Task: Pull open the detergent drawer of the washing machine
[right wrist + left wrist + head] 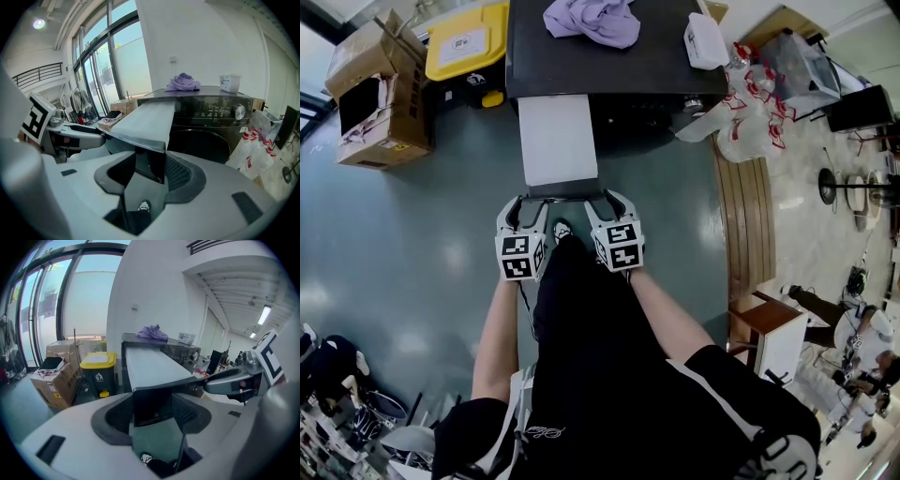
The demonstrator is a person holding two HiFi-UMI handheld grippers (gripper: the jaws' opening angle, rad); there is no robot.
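Note:
The dark washing machine [609,56] stands at the top of the head view. Its long pale detergent drawer [558,141] sticks far out of the front toward me. My left gripper [522,208] holds the left end of the drawer's dark front panel, and my right gripper [611,206] holds the right end. In the left gripper view the panel [151,401] fills the gap between the ribbed pads [187,412]. The right gripper view shows the same: the panel's corner [149,164] sits between the pads [178,171], with the machine's door and dial [213,126] behind.
A purple cloth [592,19] and a white box [706,39] lie on the machine. A yellow-lidded bin [469,42] and an open cardboard box [380,94] stand left of it. Plastic bags [750,112] and a wooden bench [745,216] are on the right.

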